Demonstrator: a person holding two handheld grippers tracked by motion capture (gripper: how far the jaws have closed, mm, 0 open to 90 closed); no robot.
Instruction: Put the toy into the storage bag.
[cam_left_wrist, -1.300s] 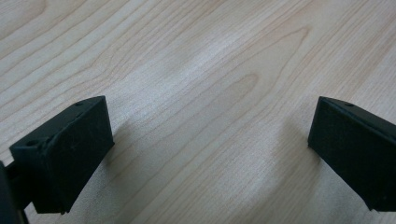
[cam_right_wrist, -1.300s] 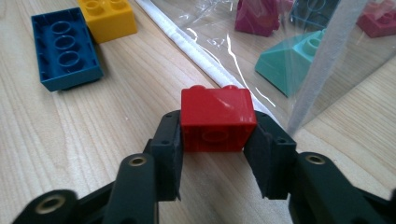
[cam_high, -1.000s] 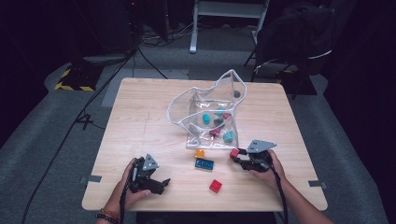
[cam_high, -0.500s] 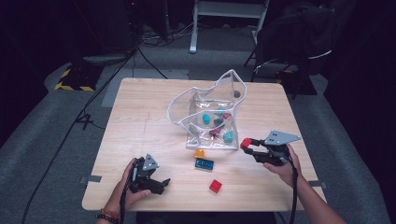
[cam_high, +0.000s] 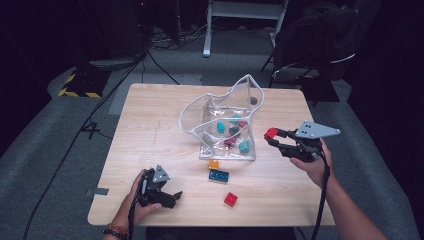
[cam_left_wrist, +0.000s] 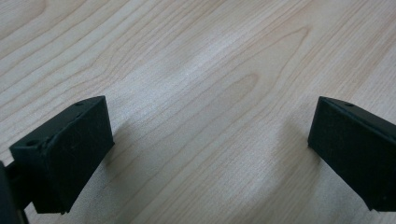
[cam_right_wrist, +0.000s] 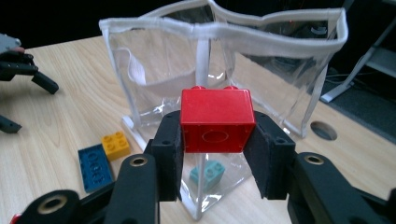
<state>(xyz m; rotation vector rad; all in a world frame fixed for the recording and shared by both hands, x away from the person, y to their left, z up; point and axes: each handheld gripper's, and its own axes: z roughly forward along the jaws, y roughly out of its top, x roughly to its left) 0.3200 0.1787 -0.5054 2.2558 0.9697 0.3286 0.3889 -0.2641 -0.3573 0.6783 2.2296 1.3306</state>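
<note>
The brick (cam_right_wrist: 217, 120) sitting between the black jaws is showing solid red. The bag (cam_right_wrist: 261, 56) is showing clear walls with white trim. The table (cam_high: 150, 130) is showing pale wood grain. Loose bricks are showing blue (cam_high: 218, 175), orange-yellow (cam_high: 214, 164) and red (cam_high: 230, 199).

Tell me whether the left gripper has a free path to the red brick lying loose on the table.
Probably yes. The left gripper sits open and empty on the table, and bare wood lies between it and the red brick. The blue brick sits off that line.
</note>
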